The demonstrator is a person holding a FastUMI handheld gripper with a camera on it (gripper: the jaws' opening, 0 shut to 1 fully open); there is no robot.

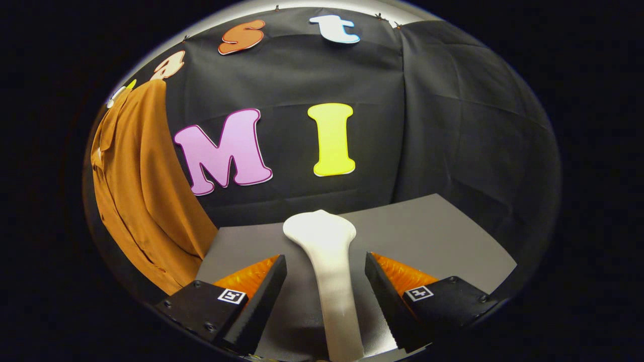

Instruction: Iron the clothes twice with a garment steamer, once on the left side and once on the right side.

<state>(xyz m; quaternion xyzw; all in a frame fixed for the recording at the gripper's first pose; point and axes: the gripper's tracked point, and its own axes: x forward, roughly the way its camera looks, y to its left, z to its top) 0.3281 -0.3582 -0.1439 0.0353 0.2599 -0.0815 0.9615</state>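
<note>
A white garment steamer (322, 234) lies on the grey table (437, 236), its wide head pointing away from me and its slim handle running back between my fingers. My gripper (326, 257) is open, one finger on each side of the handle with a gap on both sides. A rust-orange shirt (146, 201) hangs to the left of the table, in front of the black cloth wall, with its hem reaching down past the table's left edge.
Black cloth walls stand behind the table and to its right. Bare grey tabletop stretches to the right of the steamer as far as the table's right edge (483, 226).
</note>
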